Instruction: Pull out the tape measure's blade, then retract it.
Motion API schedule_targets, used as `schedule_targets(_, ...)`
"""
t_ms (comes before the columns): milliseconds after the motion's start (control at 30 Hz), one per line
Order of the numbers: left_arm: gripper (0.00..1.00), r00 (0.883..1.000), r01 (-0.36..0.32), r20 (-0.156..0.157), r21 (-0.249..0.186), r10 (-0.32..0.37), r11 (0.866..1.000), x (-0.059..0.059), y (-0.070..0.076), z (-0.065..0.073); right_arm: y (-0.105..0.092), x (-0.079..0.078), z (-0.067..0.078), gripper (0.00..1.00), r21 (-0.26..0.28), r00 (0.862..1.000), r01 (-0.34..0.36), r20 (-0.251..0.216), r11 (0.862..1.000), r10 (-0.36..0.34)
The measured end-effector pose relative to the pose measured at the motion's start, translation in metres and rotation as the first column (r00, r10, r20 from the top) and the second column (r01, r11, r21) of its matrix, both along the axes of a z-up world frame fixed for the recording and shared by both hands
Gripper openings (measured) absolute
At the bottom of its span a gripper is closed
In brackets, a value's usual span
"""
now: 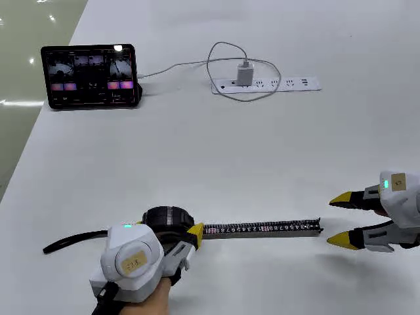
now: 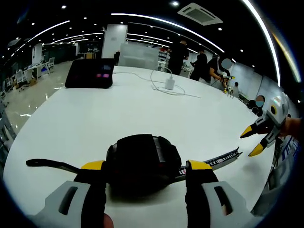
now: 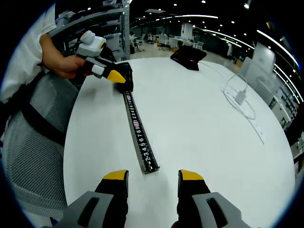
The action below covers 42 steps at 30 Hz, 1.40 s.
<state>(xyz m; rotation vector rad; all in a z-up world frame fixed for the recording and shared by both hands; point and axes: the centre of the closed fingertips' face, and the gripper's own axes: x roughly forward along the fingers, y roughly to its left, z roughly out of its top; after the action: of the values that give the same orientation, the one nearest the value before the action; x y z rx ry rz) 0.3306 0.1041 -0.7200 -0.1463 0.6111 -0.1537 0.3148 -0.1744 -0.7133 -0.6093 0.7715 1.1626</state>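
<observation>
Tape measure: black case on the white bench, clamped in the left claw. Blade: extended, flat on the bench. Right claw: jaws apart, empty, just beyond the blade tip.

White workbench, glossy floor, ceiling lights

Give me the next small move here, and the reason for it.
Probably bring the right gripper onto the blade's free end and close on it, to guide the blade back in. The blade already lies pulled out along the table, the left gripper clamps the tape measure, and the right gripper is open just beyond the end, touching nothing.
</observation>
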Motion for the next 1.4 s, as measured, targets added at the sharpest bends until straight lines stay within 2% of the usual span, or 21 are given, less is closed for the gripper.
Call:
schedule_targets(300, 0.6, 0.999, -0.034, -0.018, -0.027, 0.034, 0.999, 0.002, 0.003, -0.003, 0.003, 0.002, -0.003, 0.36, -0.012, 0.999, -0.031, -0.013, 0.999, 0.03)
schedule_targets(400, 0.61, 0.999, -0.048, -0.019, -0.05, 0.047, 0.998, 0.002, 0.003, -0.003, 0.004, 0.003, -0.005, 0.35, -0.019, 0.999, -0.042, -0.017, 0.999, 0.041)
schedule_targets(800, 0.61, 0.999, -0.035, -0.037, -0.036, 0.034, 0.999, 0.003, 0.002, -0.006, 0.009, 0.005, -0.016, 0.29, -0.073, 0.992, -0.116, -0.058, 0.991, 0.112)
schedule_targets(967, 0.61, 0.998, -0.031, -0.049, -0.02, 0.03, 0.999, 0.003, 0.002, -0.007, 0.011, 0.003, -0.023, 0.28, -0.11, 0.986, -0.154, -0.077, 0.982, 0.146)
schedule_targets(1400, 0.61, 0.998, -0.03, -0.057, -0.021, 0.029, 0.999, 0.002, 0.002, -0.008, 0.017, 0.003, -0.032, 0.2, -0.13, 0.978, -0.187, -0.114, 0.974, 0.172)
